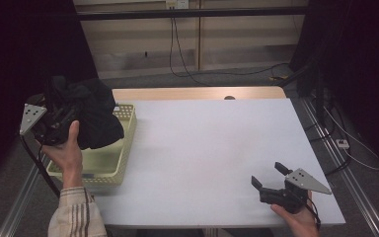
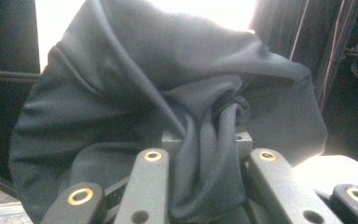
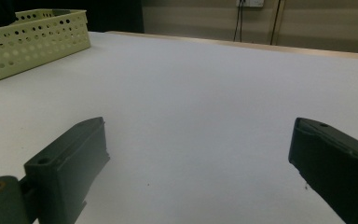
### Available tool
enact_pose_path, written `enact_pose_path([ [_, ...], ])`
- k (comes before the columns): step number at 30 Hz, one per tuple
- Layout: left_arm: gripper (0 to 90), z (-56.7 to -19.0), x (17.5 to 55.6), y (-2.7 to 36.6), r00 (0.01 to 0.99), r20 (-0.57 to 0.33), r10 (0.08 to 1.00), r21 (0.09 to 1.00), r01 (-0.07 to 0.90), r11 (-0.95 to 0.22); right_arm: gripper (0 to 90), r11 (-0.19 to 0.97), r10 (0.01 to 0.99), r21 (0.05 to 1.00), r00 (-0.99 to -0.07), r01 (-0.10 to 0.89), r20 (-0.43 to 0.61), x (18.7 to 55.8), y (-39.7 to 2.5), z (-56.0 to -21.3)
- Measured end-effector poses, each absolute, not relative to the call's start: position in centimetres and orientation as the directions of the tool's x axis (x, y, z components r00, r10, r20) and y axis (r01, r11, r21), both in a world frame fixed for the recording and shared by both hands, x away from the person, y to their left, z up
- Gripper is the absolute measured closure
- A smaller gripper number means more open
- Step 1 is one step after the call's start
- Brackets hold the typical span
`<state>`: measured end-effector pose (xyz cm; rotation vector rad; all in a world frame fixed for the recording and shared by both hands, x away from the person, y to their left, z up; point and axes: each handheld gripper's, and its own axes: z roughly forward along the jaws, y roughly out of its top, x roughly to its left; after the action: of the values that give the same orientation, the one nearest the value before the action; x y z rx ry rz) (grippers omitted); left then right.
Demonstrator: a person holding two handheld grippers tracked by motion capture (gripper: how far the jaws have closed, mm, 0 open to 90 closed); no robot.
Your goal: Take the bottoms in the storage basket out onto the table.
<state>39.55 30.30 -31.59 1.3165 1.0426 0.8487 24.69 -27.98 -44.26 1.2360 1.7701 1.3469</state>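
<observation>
Our left gripper (image 2: 200, 154) pinches bunched black cloth (image 2: 168, 102) hiding its jaws, above yellow perforated basket (image 1: 109, 170); right gripper (image 1: 270, 177) spread, empty.

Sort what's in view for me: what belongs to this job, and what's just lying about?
In the job: black cloth, bunched in the left gripper; perforated yellow basket below it; right gripper, open over the white table.

Lying about: wall cables; floor cable.

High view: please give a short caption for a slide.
Left gripper lifts black cloth over yellow basket; right gripper rests open.
</observation>
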Motion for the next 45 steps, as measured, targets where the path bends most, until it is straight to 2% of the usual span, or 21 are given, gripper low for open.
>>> enact_pose_path([
  [21, 76.2, -29.1, 37.9, 29.1, 0.382, -0.082, 0.921, 0.996, 0.0, 0.088, 4.5, 0.059, 0.914, 0.946, -0.398, 0.32, 0.077, 24.7, -28.0, -44.3],
  [45, 76.1, -27.1, 36.9, 26.8, 0.464, -0.033, 0.885, 0.999, 0.0, 0.037, 4.5, 0.057, 0.912, 0.946, -0.402, 0.319, 0.08, 24.7, -27.9, -44.3],
])
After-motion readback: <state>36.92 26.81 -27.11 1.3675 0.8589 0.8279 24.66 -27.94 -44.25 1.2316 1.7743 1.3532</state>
